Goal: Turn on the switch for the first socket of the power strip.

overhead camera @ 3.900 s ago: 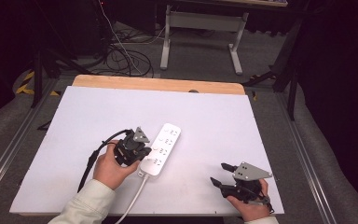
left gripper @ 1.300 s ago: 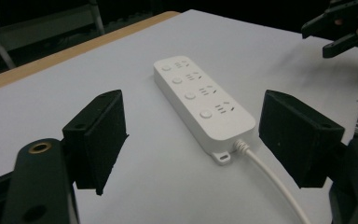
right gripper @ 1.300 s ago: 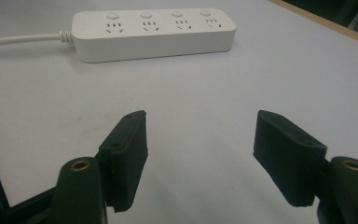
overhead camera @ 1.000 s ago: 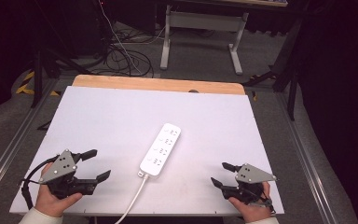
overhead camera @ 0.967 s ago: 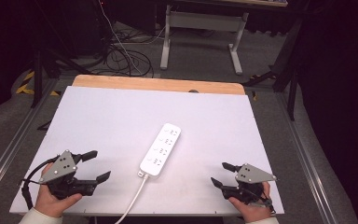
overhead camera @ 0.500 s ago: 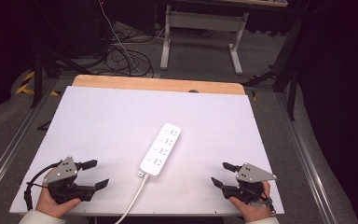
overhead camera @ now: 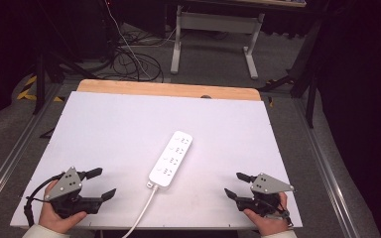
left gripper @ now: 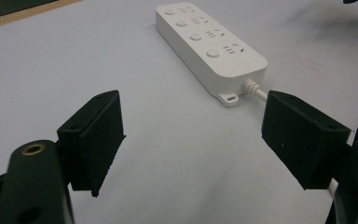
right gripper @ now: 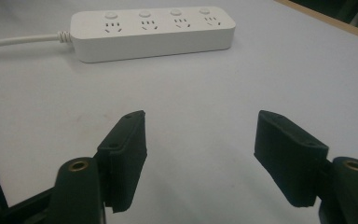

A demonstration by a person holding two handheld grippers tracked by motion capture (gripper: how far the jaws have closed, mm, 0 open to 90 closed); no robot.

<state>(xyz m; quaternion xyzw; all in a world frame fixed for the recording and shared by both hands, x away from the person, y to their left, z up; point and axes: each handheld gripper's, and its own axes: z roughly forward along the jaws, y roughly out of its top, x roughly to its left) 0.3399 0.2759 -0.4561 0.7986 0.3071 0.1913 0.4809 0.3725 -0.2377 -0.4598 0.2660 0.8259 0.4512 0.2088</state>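
A white power strip (overhead camera: 171, 158) with several sockets and round buttons lies in the middle of the white table (overhead camera: 129, 124). Its white cord (overhead camera: 141, 213) runs off the front edge. My left gripper (overhead camera: 101, 183) rests at the front left corner, open and holding nothing, well to the left of the strip. In the left gripper view the power strip (left gripper: 209, 44) lies ahead beyond the wide-apart jaws. My right gripper (overhead camera: 235, 185) sits at the front right, open with nothing between its jaws. The right gripper view shows the power strip (right gripper: 154, 32) lying crosswise ahead.
A wooden strip (overhead camera: 168, 90) runs along the table's far edge. Beyond it are floor cables (overhead camera: 134, 57) and a white desk frame (overhead camera: 213, 34). Metal rails (overhead camera: 10, 158) flank the table on both sides.
My left gripper has left the power strip, where it was 3.9 s ago, and drawn back to the front left corner. In the last second it slid slightly nearer the front edge. The right gripper is unmoved.
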